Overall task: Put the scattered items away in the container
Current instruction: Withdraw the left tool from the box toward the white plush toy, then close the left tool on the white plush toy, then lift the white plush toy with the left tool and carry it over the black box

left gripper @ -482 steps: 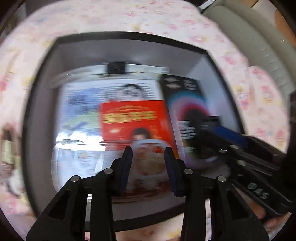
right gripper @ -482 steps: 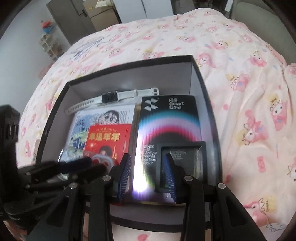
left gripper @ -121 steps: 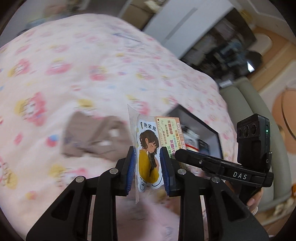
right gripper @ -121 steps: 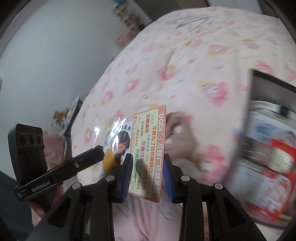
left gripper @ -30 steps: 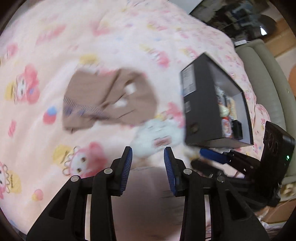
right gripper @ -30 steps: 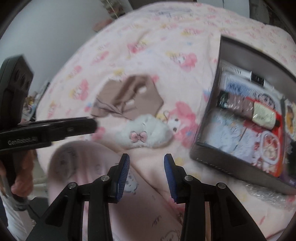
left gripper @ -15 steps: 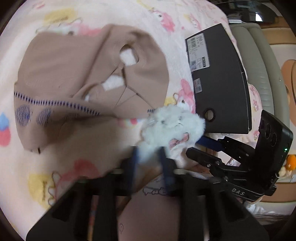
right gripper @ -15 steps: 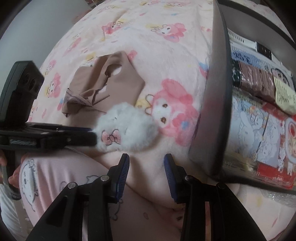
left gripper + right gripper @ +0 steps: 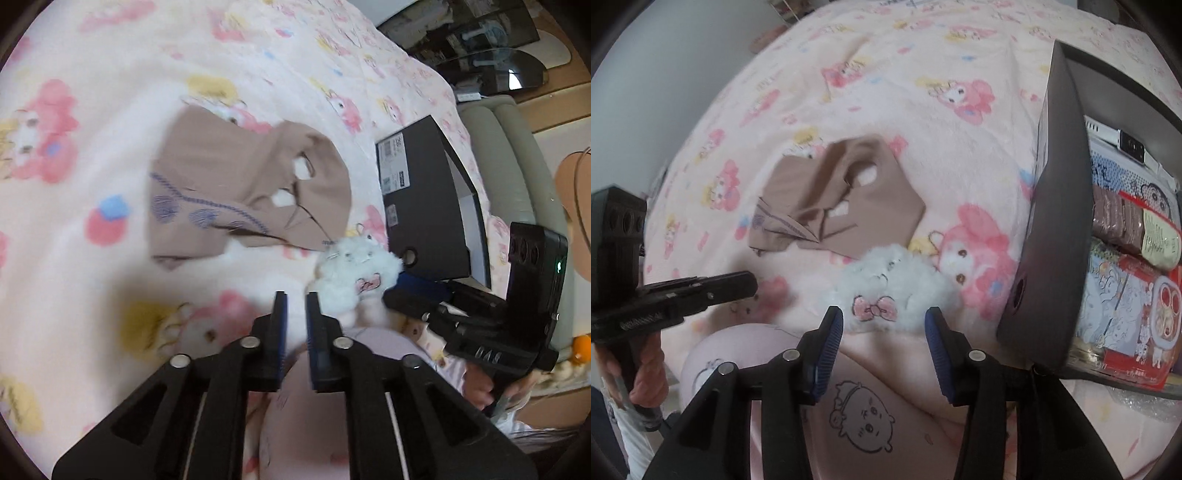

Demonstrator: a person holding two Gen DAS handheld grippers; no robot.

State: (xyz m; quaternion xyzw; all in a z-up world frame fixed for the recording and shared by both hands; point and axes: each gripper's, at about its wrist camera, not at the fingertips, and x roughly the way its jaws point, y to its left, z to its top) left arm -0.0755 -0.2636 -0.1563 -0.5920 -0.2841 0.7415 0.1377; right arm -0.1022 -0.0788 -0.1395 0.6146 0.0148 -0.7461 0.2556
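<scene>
A white fluffy plush toy with a pink bow (image 9: 892, 286) lies on the pink bedspread, beside the black box (image 9: 1058, 229). It also shows in the left wrist view (image 9: 354, 271). My right gripper (image 9: 884, 325) is open, its jaws on either side of the plush's near edge, empty. My left gripper (image 9: 295, 314) has its jaws nearly closed on nothing, just left of the plush. A folded tan cloth (image 9: 838, 201) lies behind the plush, also in the left wrist view (image 9: 243, 192). The box (image 9: 424, 206) holds several packets and a white watch (image 9: 1123, 142).
The bedspread (image 9: 923, 66) has a pink cartoon print. The person's knee in pale pink pyjamas (image 9: 871, 413) is right under both grippers. A grey-green sofa (image 9: 509, 155) and a dark glass table stand beyond the bed.
My left gripper has narrowed its jaws and drawn back a little from the tan cloth. My right gripper has moved in on the white plush, which now sits between its open jaws.
</scene>
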